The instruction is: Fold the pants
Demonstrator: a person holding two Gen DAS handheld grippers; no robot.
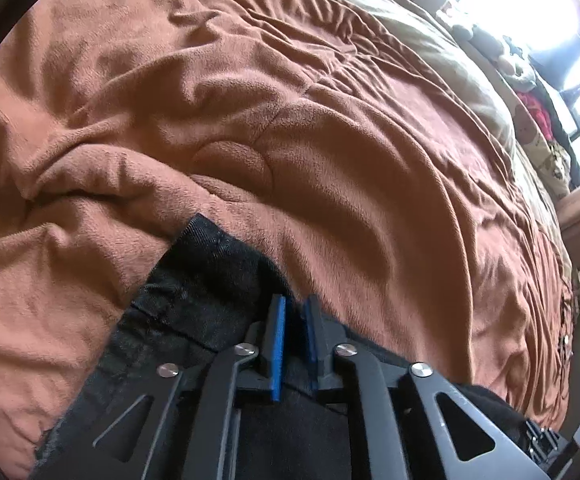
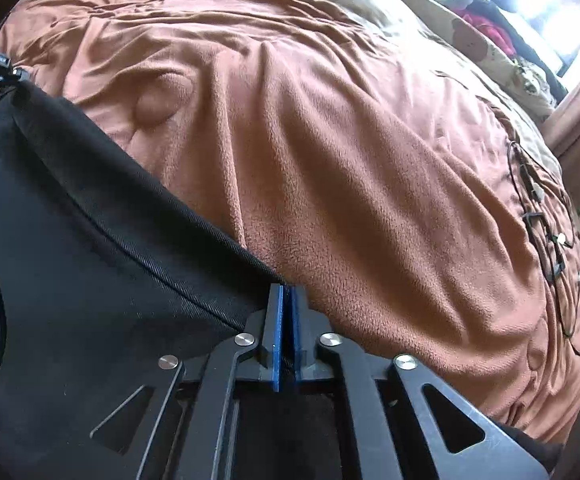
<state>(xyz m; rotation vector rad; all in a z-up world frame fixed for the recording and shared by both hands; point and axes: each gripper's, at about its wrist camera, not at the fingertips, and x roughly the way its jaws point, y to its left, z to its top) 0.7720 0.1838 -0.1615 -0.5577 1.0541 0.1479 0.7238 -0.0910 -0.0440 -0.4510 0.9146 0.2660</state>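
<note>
Black pants (image 1: 194, 280) lie on a rust-orange fleece blanket (image 1: 329, 120), with a hemmed end pointing up-left in the left wrist view. My left gripper (image 1: 294, 300) sits at the pants' right edge. Its blue pads (image 1: 278, 336) stand a narrow gap apart, dark cloth shows low in the gap, and the pads do not press on it. In the right wrist view the pants (image 2: 90, 240) fill the lower left. Their seamed edge runs straight into my right gripper (image 2: 288, 289), whose pads are nearly together and pinch that edge.
The blanket (image 2: 349, 160) covers a bed with many wrinkles. Patterned pillows and soft toys (image 2: 473, 40) lie at the far right by a bright window (image 1: 529, 0). A thin black cable (image 2: 545, 220) with small clips sprawls on the blanket's right side.
</note>
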